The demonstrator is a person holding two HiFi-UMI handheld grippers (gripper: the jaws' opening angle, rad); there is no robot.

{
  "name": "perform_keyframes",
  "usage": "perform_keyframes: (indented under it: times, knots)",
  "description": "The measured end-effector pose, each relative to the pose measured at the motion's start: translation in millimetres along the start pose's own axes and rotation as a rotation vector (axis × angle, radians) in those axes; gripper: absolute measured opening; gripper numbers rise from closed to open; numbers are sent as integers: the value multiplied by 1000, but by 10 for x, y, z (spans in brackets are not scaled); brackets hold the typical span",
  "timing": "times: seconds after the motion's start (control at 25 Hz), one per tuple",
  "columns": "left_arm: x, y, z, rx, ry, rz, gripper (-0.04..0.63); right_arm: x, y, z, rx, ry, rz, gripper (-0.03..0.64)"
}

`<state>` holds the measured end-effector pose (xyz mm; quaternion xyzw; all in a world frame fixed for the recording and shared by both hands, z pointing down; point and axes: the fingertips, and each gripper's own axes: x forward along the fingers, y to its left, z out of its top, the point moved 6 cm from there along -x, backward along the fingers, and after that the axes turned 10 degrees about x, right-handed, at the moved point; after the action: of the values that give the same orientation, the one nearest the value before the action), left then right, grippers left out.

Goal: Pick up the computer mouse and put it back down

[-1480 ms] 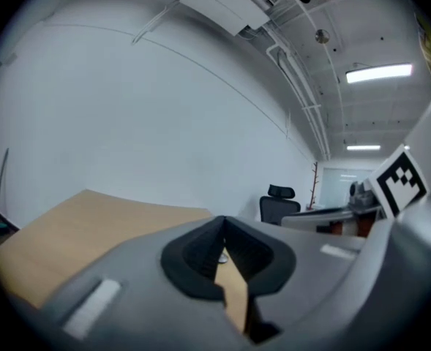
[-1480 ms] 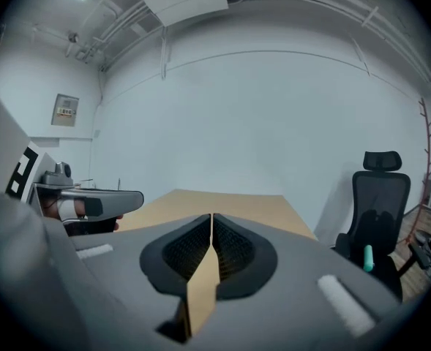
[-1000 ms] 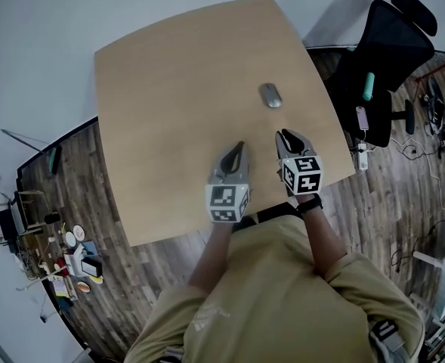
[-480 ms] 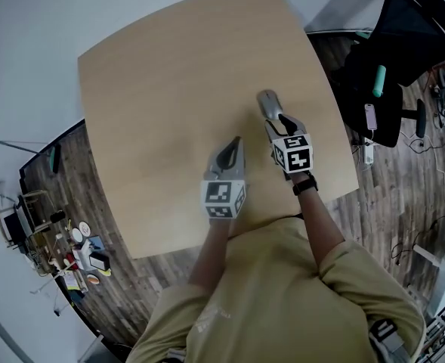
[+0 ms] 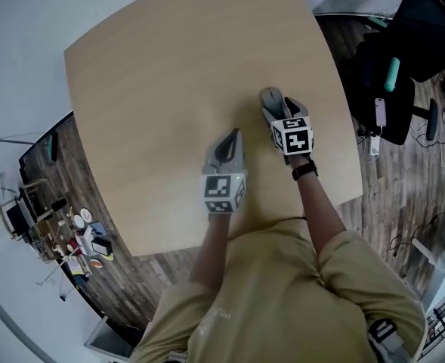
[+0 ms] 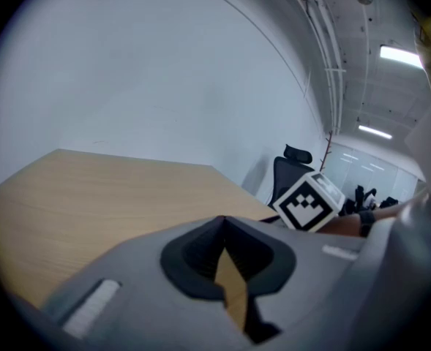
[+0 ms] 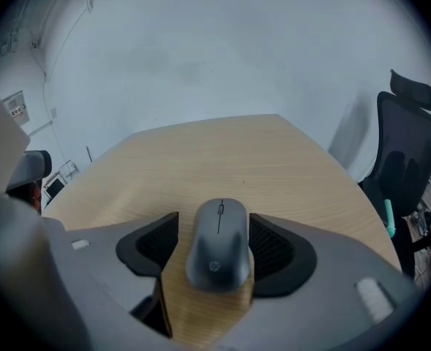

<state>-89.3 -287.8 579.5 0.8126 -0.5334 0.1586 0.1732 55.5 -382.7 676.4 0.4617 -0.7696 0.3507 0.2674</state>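
Observation:
A grey computer mouse (image 5: 270, 97) (image 7: 219, 246) lies flat on the light wooden table (image 5: 169, 66), right of the middle. My right gripper (image 5: 275, 106) (image 7: 214, 224) is down at the table with the mouse between its two black pads. Its jaws are opening. A thin strip of table shows beside the mouse on the left, and the right pad is very close to it. My left gripper (image 5: 233, 134) (image 6: 224, 221) hovers over bare table to the left of the mouse. Its tips meet and it holds nothing.
A black office chair (image 5: 403, 44) (image 7: 409, 145) stands off the table's right side, with cables on the wooden floor near it. Small clutter (image 5: 78, 240) lies on the floor at the left. A plain white wall rises behind the table's far edge.
Both grippers have moved forward and down over the table. The right one has reached the mouse, and its jaws have spread and now stand on either side of it.

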Motion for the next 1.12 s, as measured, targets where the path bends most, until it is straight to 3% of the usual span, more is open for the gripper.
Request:
perform_keyframes:
  times: [0.4,0.72,0.88,1.12]
  knots:
    - [73,121,-86,-29,23,28,2,344,-82,-71,-41,54,-75,328]
    - [-111,181,-17,-33,-12,43,2,231,-23,-113,-36,44,-90,299]
    - [-257,202,102,-29,-48,50,2,-55,120,-3,-26,-44,-64,298]
    - [-615,212,353,-17,-124,63,2,-844,613,267,-43,-263,17,298]
